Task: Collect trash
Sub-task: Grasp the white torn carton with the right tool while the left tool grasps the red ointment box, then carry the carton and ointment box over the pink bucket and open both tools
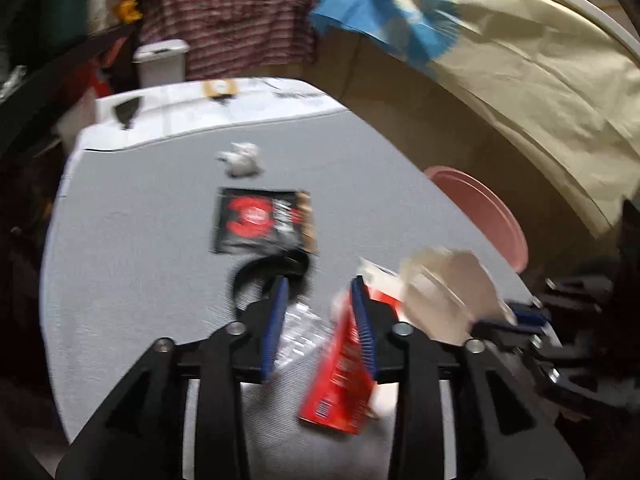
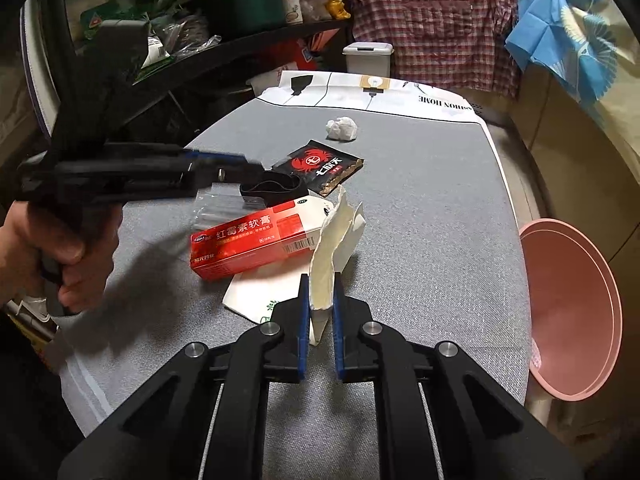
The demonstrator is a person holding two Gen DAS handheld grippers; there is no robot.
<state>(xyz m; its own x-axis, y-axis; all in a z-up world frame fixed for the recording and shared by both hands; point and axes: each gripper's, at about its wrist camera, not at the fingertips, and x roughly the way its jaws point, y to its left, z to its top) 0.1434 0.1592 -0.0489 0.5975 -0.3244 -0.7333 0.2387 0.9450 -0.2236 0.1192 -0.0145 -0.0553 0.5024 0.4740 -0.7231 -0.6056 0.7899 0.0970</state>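
Trash on grey table: red and white box lying flat, centre of right wrist view, on a white paper sheet. Cream torn paper upright, pinched between blue fingers, lower centre. Clear plastic wrapper left of box. Black and red sachet flat above. Crumpled white tissue further up. Black ring beside sachet.

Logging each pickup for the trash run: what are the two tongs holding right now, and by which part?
Right tongs pinch the crumpled white paper near its lower end. Left tongs are open over the clear plastic wrapper, holding nothing.
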